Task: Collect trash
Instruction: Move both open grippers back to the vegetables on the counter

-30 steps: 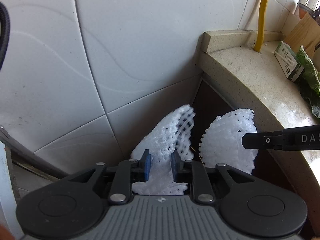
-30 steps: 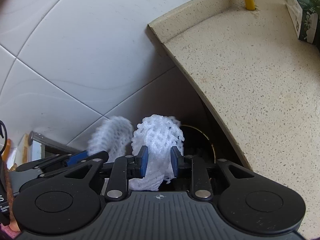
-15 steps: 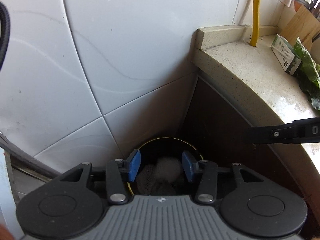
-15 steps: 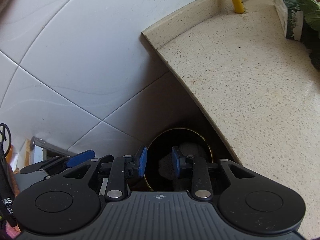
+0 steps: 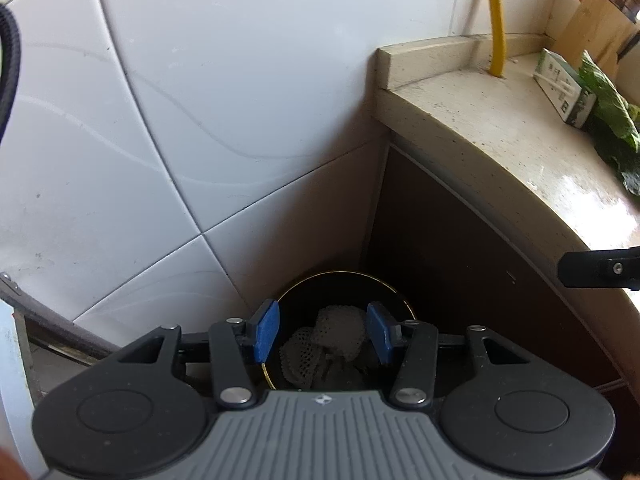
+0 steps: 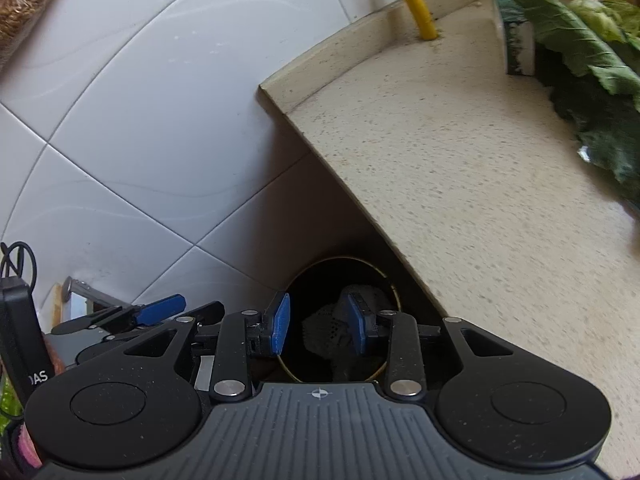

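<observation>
Foam nets (image 5: 324, 344) in bin (image 5: 394, 290); both jaws spread, empty. Left gripper (image 6: 158, 310) visible in right view only.

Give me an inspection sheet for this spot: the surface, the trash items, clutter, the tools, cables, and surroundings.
Surface: speckled stone countertop, wet and glossy toward its right end in the left wrist view.
Job's things: white foam nets lying inside the dark round bin with a gold rim, on the floor in the corner.
Clutter: green-and-white carton and leafy greens on the countertop.
Tools: left tool open and empty above the bin; right tool open and empty above the bin.
Cables: black cable at the left edge; yellow hose rising from the countertop.
Surroundings: white tiled wall, dark cabinet front under the countertop.
</observation>
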